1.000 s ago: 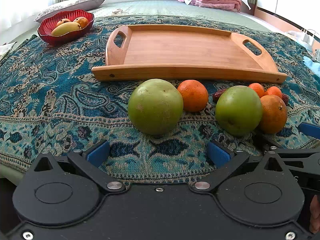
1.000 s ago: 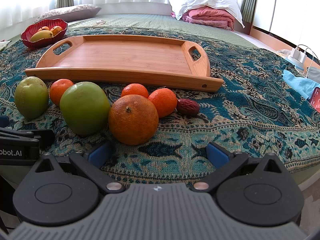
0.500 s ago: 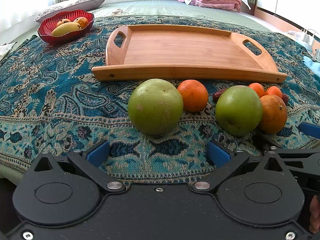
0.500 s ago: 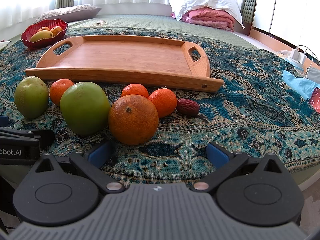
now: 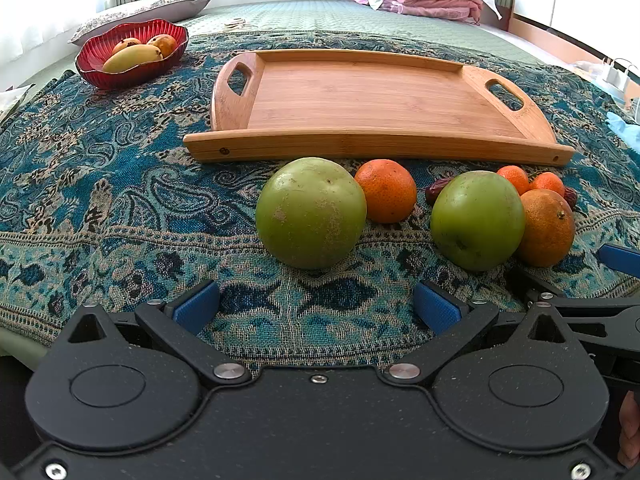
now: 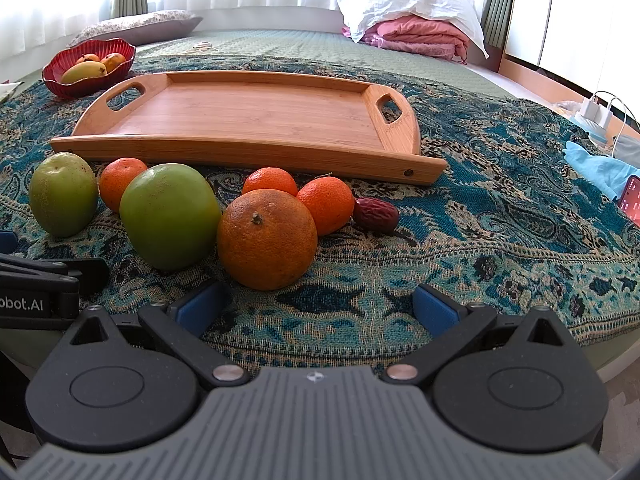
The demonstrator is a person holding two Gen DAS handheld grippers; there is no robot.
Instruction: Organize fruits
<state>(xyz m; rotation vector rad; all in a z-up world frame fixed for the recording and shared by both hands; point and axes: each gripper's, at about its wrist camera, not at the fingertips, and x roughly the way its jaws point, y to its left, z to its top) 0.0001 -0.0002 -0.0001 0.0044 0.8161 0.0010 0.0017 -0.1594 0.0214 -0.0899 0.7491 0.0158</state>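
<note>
Left wrist view. The rectangular bamboo tray with cut-out handles (image 5: 376,100) lies across the upper centre of the frame on the blue paisley-patterned woven blanket (image 5: 100,184) and carries nothing. Along its near edge, in mid-frame, sits a row of loose fruit: a large speckled green round fruit (image 5: 311,213) at centre, a medium orange tangerine (image 5: 385,191) just behind and to its right, a smoother green round fruit (image 5: 477,221) further right, and a large dull-orange citrus (image 5: 545,227) touching it near the right edge. A scalloped red glass bowl (image 5: 132,53) holding yellow and orange fruit stands at upper left, well apart from the tray. The left gripper (image 5: 316,306) hovers low at the bottom of the frame, level, its blue-padded fingers spread wide and holding nothing, aimed at the speckled green fruit.

Right wrist view. The same tray (image 6: 248,120) fills the upper centre, bare. The large citrus (image 6: 267,239) lies at mid-frame, with two small tangerines (image 6: 327,205) behind it and a dark red wrinkled date (image 6: 376,215) to their right. The right gripper (image 6: 316,306) sits low at the bottom, fingers likewise apart and empty, the citrus just ahead toward its left finger.

Judged progress: sorting appears not yet begun; presumably every loose fruit remains to be placed on the tray.
</note>
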